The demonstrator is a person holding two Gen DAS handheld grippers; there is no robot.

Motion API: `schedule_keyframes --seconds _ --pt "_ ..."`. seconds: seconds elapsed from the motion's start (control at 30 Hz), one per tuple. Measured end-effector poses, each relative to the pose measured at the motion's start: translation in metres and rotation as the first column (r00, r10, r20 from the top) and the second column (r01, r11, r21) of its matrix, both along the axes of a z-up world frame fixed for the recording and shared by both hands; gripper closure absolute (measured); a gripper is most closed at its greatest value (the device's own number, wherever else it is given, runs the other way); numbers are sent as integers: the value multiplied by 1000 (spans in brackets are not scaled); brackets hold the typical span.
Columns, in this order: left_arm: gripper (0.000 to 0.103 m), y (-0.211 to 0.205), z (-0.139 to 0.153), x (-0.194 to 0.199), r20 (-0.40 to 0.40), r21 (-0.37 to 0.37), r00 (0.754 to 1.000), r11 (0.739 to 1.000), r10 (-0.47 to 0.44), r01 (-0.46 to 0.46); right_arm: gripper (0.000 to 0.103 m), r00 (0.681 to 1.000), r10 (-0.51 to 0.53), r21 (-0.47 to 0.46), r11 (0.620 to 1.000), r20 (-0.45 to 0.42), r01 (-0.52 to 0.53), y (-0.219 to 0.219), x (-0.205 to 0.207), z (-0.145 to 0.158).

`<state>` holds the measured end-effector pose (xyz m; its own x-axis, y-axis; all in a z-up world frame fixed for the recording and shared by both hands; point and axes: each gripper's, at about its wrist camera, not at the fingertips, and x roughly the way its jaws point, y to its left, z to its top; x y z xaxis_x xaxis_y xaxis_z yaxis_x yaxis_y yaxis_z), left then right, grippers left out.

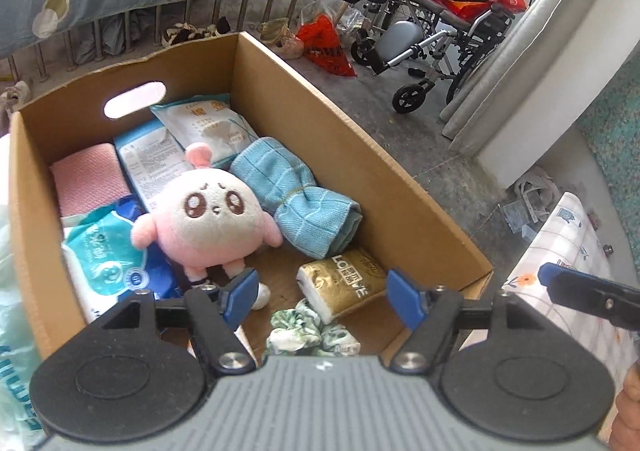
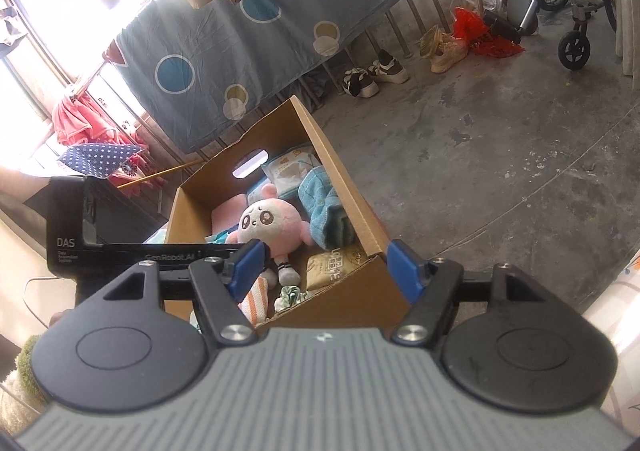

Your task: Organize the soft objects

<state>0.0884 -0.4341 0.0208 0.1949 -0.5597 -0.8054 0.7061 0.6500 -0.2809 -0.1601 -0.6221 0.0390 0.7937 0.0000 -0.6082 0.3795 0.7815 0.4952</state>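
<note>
- A bare concrete floor spreads ahead of both grippers, a wheelchair far off.
- The cardboard box sits just below the left gripper; its jaws are spread and empty.
- The right gripper hangs spread and empty over the near corner.
- Inside lie the pink plush, blue towel, tissue pack and scrunchie.
- Judgement: between placements; next calls for fetching another soft item.

A bare concrete floor is seen carrying an open cardboard box. Shoes are lined along the foot of a draped bed, a red plastic bag lies nearby, and a wheelchair is parked beyond.
</note>
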Motion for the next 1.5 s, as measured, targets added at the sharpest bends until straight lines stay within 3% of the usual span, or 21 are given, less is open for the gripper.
schedule_keyframes --seconds 0.13,0.27,0.37,0.47,0.7,0.97,1.07,1.17,1.33,1.5 --pt "18 46 25 -7 65 -3 997 999 39 -39 29 1000 15 5 1000 20 -15 17 2 7" --pt "12 100 42 -15 142 -1 982 992 127 -128 18 999 30 -64 998 26 -28 46 7 16" --pt "5 149 51 -23 203 -7 953 974 223 -226 10 999 36 -178 983 11 -33 74 10 21" --pt "0 187 50 -35 263 -16 919 953 295 -302 1 997 81 -221 972 10 -77 99 12 21" --pt "0 242 26 -58 304 13 861 902 407 -431 1 992 123 -332 935 -29 -126 163 23 11" --pt "0 255 4 -80 366 72 799 841 477 -536 1 990 126 -401 906 -57 -138 206 27 -2" --pt "0 252 -4 -83 380 91 793 833 477 -545 1 986 142 -412 896 -83 -163 214 29 -5" --pt "0 248 -7 -89 351 82 802 838 483 -540 1 982 157 -377 907 -105 -186 214 32 -8" --pt "0 238 -8 -103 321 52 785 817 531 -574 1 976 183 -275 938 -120 -210 207 34 -13" --pt "0 227 -2 -109 328 74 774 802 542 -593 1 974 188 -257 942 -126 -215 202 35 -13"
